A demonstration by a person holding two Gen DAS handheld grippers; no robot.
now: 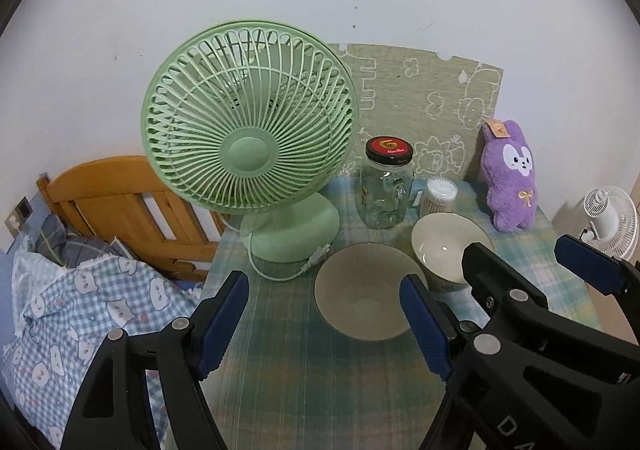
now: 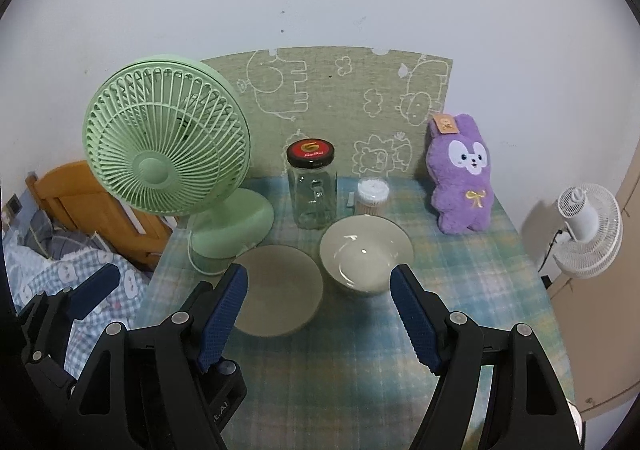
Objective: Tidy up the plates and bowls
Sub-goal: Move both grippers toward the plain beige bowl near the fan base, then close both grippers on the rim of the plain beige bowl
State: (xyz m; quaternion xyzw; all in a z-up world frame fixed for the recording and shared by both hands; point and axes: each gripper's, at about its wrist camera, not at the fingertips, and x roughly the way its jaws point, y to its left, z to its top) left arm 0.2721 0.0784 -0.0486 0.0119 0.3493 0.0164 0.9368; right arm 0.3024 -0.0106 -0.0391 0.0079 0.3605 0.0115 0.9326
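Both tools, the left tool (image 1: 322, 324) and right tool (image 2: 318, 316), hung wide open and empty above the worktop (image 2: 340, 370), (apparently approaching) the shallow plate (image 2: 276, 290) and deeper bowl (image 2: 366, 254), which sat side by side, unstacked, before the green fan (image 2: 166, 158).

A bedroom at home: wooden bed (image 1: 120, 206), checked bedding (image 1: 80, 314), plush rabbit (image 1: 510, 178).

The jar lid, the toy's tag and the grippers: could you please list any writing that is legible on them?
"G": large gold letter on the red jar lid; the small script under it is too blurred to read.
"DA": white letters on the right gripper body, cut off at the frame edge.
Tag on the purple plush rabbit: marks too small to read.
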